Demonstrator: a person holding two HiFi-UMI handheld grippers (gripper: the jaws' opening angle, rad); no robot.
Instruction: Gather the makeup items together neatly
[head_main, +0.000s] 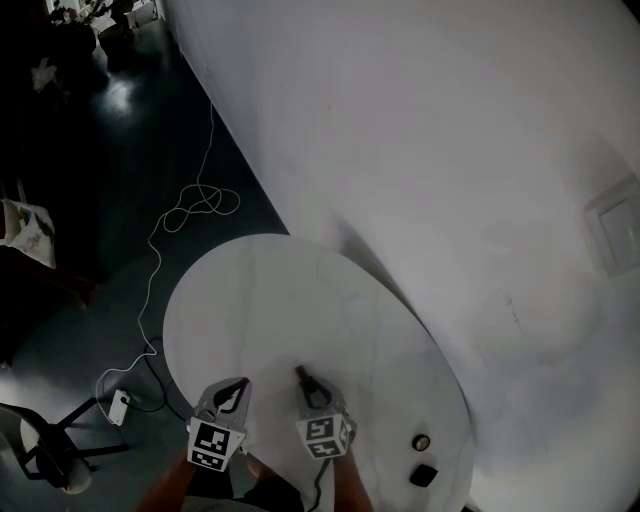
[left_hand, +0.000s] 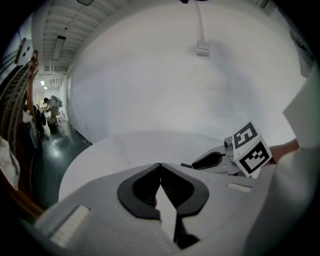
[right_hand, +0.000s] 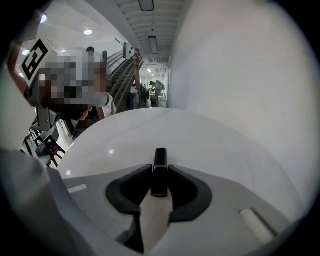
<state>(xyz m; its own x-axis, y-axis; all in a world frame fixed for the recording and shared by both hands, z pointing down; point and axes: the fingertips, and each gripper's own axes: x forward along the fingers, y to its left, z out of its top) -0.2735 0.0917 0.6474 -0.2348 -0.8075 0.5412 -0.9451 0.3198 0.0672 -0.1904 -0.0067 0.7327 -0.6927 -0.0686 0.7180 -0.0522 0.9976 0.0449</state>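
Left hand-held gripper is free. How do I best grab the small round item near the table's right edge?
Probably from above, jaws across its rim: the small round item lies low on the table. Pinch left and right sides; the black item sits close on its near side.

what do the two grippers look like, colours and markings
The left gripper and the right gripper both have light grey plastic bodies. Black curved pads line the jaws. Each gripper carries a white cube printed with black square markers, and pale rectangular patches sit on the grey shell.
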